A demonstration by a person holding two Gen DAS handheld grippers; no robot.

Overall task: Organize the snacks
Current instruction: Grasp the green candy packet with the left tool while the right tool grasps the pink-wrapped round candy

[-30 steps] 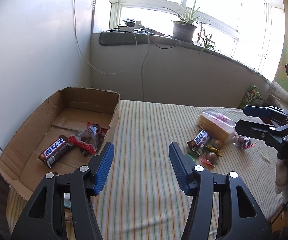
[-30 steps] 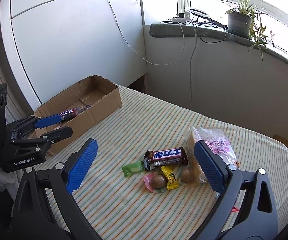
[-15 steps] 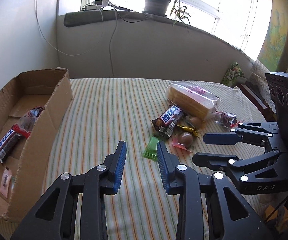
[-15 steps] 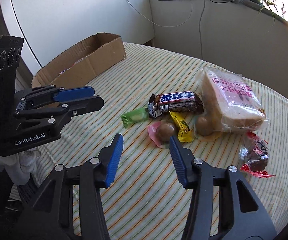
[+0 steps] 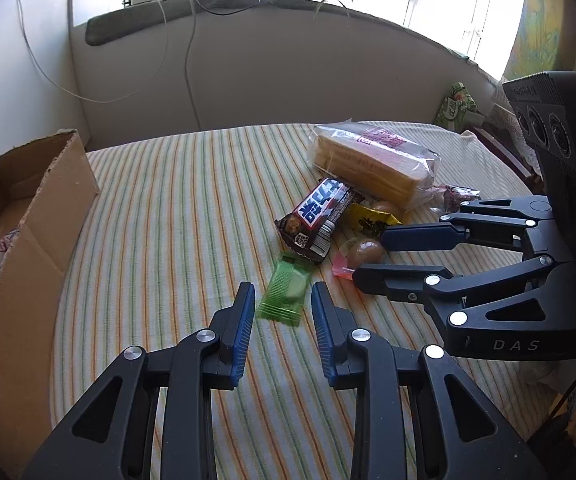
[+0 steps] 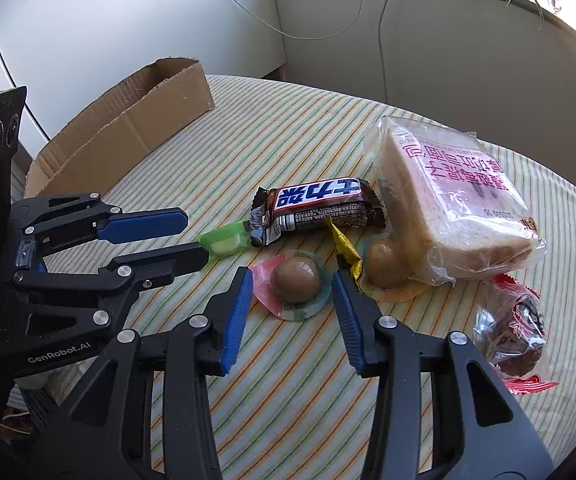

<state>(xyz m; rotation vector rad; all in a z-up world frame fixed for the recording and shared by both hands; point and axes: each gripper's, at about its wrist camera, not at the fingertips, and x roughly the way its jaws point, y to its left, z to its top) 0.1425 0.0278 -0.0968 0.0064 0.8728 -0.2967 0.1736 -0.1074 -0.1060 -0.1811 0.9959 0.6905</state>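
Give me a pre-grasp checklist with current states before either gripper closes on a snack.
1. Left gripper open, straddling the green packet: ok.
2. Right gripper open around the pink-wrapped egg: ok.
3. Fingertips touching the striped cloth: cannot tell.
4. Grippers apart from each other: ok, though close.
5. Green packet free of the chocolate bar: not ok, its far end is tucked under.
6. Cardboard box has room: ok.

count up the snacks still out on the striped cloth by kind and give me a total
Chocolate bar: 1
Green packet: 1
Yellow packet: 1
Wrapped brown eggs, pink-wrapped and clear-wrapped: 2
Bagged bread: 1
Red-trimmed dark snack bag: 1
Total: 7
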